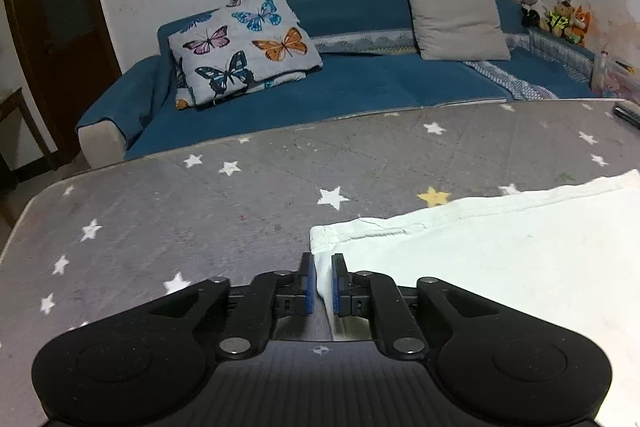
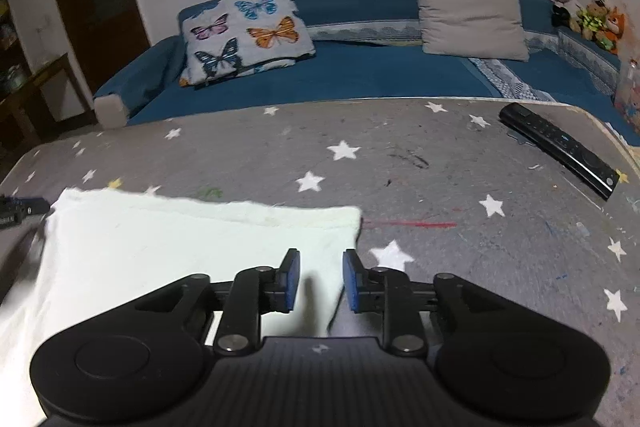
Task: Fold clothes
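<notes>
White cloth (image 1: 500,259) lies flat; left gripper (image 1: 323,283) straddles its left edge, right gripper (image 2: 320,281) its right, both apart. Closing shallow, either could slip off.

open tongs (image 2: 318,279), white cloth (image 2: 160,251), remote (image 2: 560,147)

**Two matching black claws with blue pads**

Left claw (image 1: 321,283): matte black, ribbed housing at the base, a small white crosshair mark at its centre, round raised discs on both flanks. Angled black link arms pinned with silver-grey screws. Blue pads (image 1: 307,283) on the inner finger faces. Right claw (image 2: 319,281): same black build, ribbing, discs, screws, blue pads (image 2: 293,279).
</notes>
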`<state>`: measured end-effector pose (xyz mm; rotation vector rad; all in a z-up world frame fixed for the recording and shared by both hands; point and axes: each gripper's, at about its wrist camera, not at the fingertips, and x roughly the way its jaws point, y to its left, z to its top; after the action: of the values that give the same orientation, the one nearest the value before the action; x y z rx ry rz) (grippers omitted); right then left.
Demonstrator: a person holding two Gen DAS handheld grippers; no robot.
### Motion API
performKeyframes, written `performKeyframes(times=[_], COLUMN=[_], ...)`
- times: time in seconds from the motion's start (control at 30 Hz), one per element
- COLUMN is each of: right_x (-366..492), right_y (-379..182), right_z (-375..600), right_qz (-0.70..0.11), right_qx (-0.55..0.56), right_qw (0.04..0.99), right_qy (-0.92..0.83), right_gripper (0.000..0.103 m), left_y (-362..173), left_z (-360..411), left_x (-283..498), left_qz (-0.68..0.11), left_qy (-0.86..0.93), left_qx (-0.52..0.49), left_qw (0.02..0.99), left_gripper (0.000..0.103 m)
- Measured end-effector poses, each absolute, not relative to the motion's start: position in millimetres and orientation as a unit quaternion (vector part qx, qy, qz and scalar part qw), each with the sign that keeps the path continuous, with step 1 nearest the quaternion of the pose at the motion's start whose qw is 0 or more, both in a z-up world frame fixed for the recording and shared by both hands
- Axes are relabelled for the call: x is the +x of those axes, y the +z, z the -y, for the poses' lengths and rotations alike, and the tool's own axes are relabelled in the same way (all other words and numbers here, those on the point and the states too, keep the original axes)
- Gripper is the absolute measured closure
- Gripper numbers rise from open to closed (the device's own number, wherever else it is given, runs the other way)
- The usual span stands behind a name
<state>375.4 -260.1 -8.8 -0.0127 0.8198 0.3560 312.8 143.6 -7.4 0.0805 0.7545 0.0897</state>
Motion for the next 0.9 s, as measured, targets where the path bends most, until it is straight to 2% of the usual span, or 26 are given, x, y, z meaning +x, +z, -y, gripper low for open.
performKeyframes(times=[0.03, 0.1, 0.2, 0.3, 0.53, 0.73, 0.83, 0.9], right_x=[370.5, 357.9, 335.5, 310.4, 264.4, 242.2, 235.6, 231.5], right_y=[-7.3, -4.9, -2.6, -3.3, -13.9, -21.6, -24.1, -23.8], right_z=[258.9, 257.4, 257.5, 261.0, 281.3, 301.6, 306.9, 308.7], right_qz=[-0.397, -0.398, -0.402, -0.405, -0.417, -0.424, -0.422, -0.421], right_qx=[-0.01, -0.017, -0.026, -0.036, -0.028, -0.008, -0.007, -0.009], right_qw=[0.901, 0.898, 0.893, 0.891, 0.888, 0.89, 0.892, 0.893], right_qy=[0.176, 0.186, 0.199, 0.204, 0.191, 0.17, 0.162, 0.158], right_gripper=[0.074, 0.073, 0.068, 0.064, 0.063, 0.061, 0.061, 0.058], left_y=[-4.6, 1.1, 5.3, 5.2, -2.8, -12.9, -10.2, -8.4], left_z=[-142.5, -140.2, -136.6, -129.8, -116.8, -113.5, -114.7, -115.5], left_x=[304.0, 286.3, 255.3, 221.0, 153.2, 131.4, 128.8, 127.1], left_qz=[-0.368, -0.367, -0.371, -0.379, -0.387, -0.394, -0.39, -0.387], left_qy=[0.042, 0.037, 0.025, 0.012, -0.003, 0.008, 0.017, 0.023], left_qx=[0.04, 0.042, 0.037, 0.031, 0.013, 0.021, 0.019, 0.018], left_qw=[0.928, 0.928, 0.928, 0.925, 0.922, 0.919, 0.921, 0.922], left_gripper=[0.084, 0.072, 0.067, 0.066, 0.066, 0.067, 0.072, 0.07])
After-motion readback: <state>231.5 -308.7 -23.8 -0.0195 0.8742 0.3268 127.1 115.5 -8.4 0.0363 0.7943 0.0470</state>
